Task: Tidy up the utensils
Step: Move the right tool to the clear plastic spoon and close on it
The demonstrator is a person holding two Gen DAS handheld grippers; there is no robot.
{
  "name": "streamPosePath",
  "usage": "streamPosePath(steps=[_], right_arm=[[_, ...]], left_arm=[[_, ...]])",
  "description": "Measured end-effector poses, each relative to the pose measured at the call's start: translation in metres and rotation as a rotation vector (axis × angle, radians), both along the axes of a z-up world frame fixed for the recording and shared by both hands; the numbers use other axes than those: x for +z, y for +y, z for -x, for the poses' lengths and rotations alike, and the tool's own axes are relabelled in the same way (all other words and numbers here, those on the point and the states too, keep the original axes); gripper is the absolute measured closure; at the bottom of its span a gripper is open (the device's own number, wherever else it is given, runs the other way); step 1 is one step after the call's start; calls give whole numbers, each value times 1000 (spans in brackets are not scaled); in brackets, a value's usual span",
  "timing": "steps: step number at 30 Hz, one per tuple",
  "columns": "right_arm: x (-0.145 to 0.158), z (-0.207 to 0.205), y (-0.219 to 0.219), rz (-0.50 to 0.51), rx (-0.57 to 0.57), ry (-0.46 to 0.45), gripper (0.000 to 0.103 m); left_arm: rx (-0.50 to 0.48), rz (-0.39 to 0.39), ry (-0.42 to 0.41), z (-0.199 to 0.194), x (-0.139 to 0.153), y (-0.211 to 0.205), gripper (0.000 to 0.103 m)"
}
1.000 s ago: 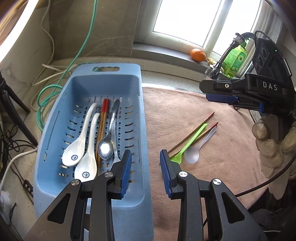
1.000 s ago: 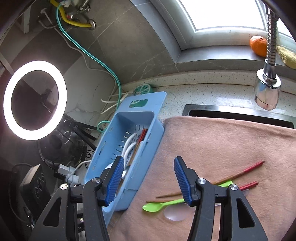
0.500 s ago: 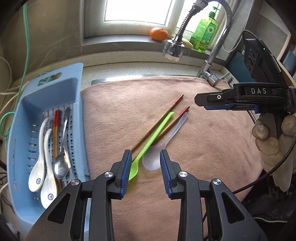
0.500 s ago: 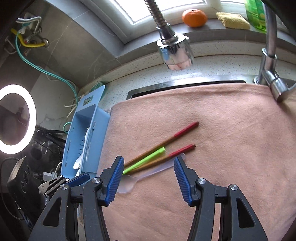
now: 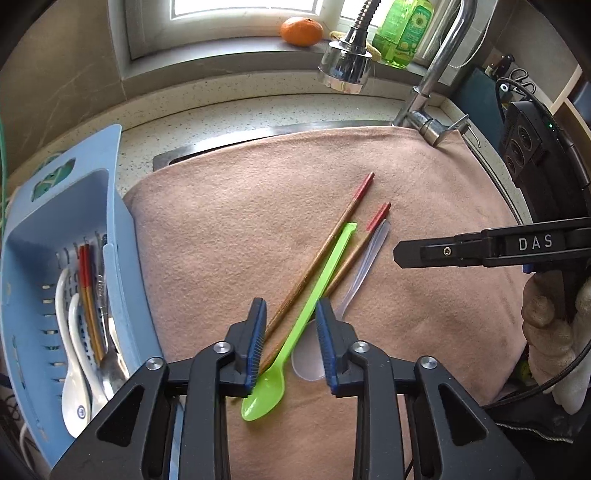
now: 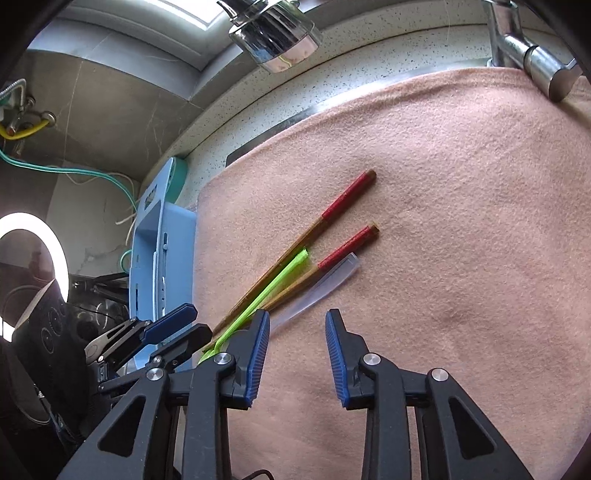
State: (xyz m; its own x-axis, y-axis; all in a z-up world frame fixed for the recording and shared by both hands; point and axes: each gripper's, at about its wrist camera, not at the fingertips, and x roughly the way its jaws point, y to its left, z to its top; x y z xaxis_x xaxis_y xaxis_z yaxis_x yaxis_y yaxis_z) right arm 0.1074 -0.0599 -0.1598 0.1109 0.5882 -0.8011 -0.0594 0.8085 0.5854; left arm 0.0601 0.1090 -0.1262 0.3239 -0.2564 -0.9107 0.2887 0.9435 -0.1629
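A green plastic spoon (image 5: 314,295), a clear plastic spoon (image 5: 362,266) and two red-tipped wooden chopsticks (image 5: 325,243) lie crossed on a pink towel (image 5: 229,229). My left gripper (image 5: 290,343) is open, its jaws on either side of the green spoon's handle, just above the bowl. My right gripper (image 6: 297,354) is open and empty, low over the towel near the clear spoon's handle (image 6: 317,288); it also shows in the left wrist view (image 5: 399,254). A blue slotted basket (image 5: 122,258) at the left holds white spoons (image 5: 72,354), a metal spoon (image 5: 110,369) and chopsticks.
A chrome faucet head (image 5: 345,66) hangs over the towel's far edge, its base (image 5: 428,122) at the back right. An orange (image 5: 301,31) and a green bottle (image 5: 402,29) stand on the windowsill. A ring light (image 6: 33,258) glows left of the basket.
Both grippers swung from the basket side to the right and came down over the utensils on the towel. The left jaws now straddle the green spoon. Nothing has been picked up.
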Motion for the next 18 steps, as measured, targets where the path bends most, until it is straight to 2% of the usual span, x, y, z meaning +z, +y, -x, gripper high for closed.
streamPosePath(steps=[4,7,11,13,18], right_arm=[[-9,-1,9,-9,-3,26,76],[-17,-3,16,-12,-3,50,76],[-25,-3,22,-20,-4,76,76],[-27,-4,24,-16,-5,73,77],[-27,-8,27,-5,1,67,82]], left_arm=[[-45,-3,31,-2,-4,-2,85],[-42,-37,57,-5,-12,-2,85],[-75,-46,117,-5,-25,-7,85],[-95,-74,113,-2,-26,-15,85],[-140,-87,132,8,-33,-36,83]])
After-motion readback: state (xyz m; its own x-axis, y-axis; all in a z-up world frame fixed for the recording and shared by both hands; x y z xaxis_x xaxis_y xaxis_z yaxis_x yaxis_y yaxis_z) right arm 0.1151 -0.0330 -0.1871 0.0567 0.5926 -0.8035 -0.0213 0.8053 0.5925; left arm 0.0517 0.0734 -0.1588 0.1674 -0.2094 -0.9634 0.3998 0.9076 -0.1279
